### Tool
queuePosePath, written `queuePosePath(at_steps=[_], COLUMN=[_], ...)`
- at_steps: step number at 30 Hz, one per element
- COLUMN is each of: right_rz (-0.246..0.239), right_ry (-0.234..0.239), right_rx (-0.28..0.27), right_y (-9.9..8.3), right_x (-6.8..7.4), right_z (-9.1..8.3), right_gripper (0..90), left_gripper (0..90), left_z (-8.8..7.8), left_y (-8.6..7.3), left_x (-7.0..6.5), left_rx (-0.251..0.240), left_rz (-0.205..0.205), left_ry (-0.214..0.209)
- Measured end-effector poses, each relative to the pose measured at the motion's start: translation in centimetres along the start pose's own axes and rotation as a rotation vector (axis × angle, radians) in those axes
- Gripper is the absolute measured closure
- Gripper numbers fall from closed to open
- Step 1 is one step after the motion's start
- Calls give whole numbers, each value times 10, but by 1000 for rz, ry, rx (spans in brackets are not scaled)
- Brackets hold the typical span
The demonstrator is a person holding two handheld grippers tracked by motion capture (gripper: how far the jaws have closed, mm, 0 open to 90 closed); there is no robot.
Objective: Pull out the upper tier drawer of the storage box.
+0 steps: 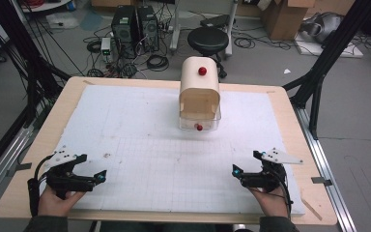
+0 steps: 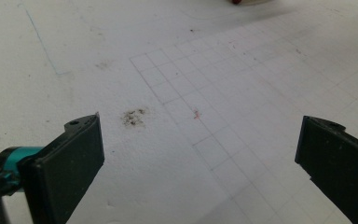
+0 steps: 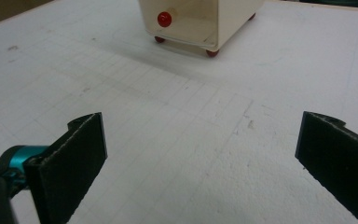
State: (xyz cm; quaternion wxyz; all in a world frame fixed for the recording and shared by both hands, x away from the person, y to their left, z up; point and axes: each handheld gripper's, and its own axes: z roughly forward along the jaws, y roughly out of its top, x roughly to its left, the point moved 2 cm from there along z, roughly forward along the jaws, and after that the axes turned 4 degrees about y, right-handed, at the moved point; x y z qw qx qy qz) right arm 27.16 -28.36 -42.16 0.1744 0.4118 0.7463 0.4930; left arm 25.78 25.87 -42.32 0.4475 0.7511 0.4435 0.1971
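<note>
From above I saw my left gripper (image 1: pixel 88 170) and right gripper (image 1: pixel 247 162) resting spread at the near edge of the white mat (image 1: pixel 140 125), well apart from the cream box (image 1: pixel 199 92) standing mid-table, while each gripper view showed its jaws gaping over bare mat, the right one facing the box's red knob (image 3: pixel 164 19).

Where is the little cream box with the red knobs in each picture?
High view: the cream box stands at the table's far middle.
Left gripper view: just a red bit at the top edge, too little to tell.
Right gripper view: top middle.
Shared landmark: the pencilled grid.
</note>
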Motion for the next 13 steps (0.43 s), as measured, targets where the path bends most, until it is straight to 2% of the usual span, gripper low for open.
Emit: queuePosePath(at_steps=[13], right_rz=[3], right_ry=[5], right_rx=[6], right_y=[-4], right_x=[0], right_z=[-1], right_gripper=[9], left_gripper=[17], left_z=[-1], left_y=[-1], left_x=[1], left_rx=[0], left_rz=[-4], left_ry=[1])
